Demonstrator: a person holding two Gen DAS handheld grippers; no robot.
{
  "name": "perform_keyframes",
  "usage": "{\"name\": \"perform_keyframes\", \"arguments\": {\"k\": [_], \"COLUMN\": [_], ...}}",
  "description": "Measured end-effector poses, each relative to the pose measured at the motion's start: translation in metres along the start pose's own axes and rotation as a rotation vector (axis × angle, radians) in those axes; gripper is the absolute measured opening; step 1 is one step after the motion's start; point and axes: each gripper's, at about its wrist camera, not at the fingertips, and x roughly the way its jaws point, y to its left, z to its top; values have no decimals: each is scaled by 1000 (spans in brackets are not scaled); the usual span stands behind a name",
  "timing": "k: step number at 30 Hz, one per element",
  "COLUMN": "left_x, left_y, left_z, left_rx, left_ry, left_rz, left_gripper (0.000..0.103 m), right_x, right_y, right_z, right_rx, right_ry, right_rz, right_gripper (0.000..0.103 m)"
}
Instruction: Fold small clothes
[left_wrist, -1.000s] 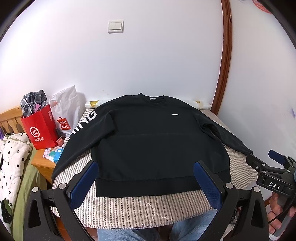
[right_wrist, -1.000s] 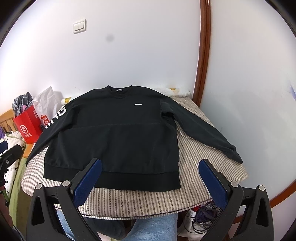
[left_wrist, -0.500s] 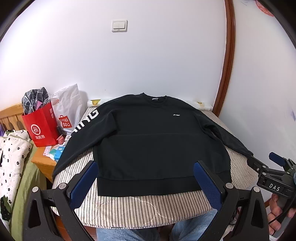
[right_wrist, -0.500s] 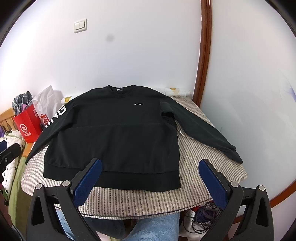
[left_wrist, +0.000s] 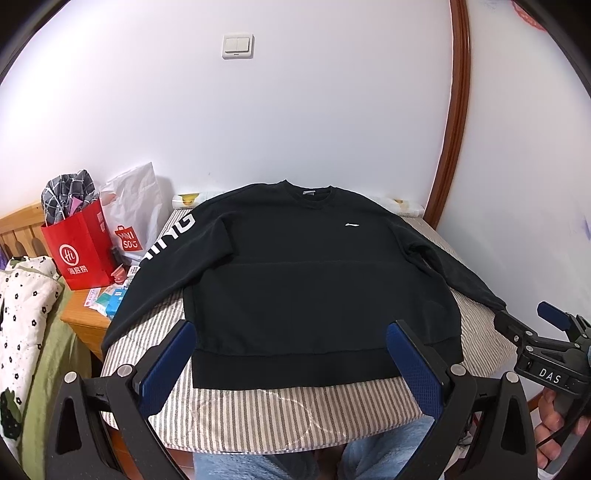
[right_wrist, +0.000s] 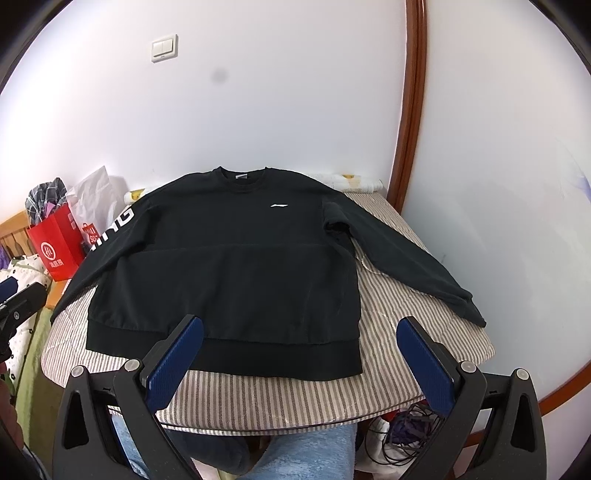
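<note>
Left wrist view: black sweatshirt (left_wrist: 317, 280) spread flat, front up, on striped quilted table cover (left_wrist: 295, 410).
Left gripper (left_wrist: 291, 354) and right gripper (right_wrist: 299, 350) both hover spread wide, empty, blue ribbed pads. Only the left view shows a hand (left_wrist: 554, 424) gripping the right tool; only the right view shows tangled cables (right_wrist: 402, 432) underneath.

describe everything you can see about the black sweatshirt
The black sweatshirt lies flat, front up, on the striped table cover, collar toward the wall. It looks like soft knit with a ribbed hem band and crew neck, a small white chest logo and white lettering down one sleeve. Both long sleeves spread outward; the lettered one hangs over the table edge. Nothing is folded yet. Neither hand-held gripper touches it.
</note>
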Motion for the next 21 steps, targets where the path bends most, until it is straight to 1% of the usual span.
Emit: {"name": "perform_keyframes", "arguments": {"k": [6, 8, 10, 17, 21], "left_x": [1, 1, 3, 5, 5], "left_y": [1, 1, 1, -4, -2], "left_z": [1, 1, 1, -3, -4], "left_rx": [1, -4, -11, 4, -1], "left_ry": [0, 2, 15, 18, 15], "left_rz": [-1, -7, -31, -44, -50], "left_gripper": [103, 103, 103, 103, 103], "right_x": [0, 1, 1, 1, -1], "right_y": [3, 5, 7, 10, 13], "right_z": [0, 1, 0, -1, -1], "right_rx": [-4, -6, -15, -18, -38], "right_ry": [-3, 1, -1, -5, -3], "right_rz": [11, 5, -1, 9, -6], "right_gripper": [103, 103, 103, 103, 103]}}
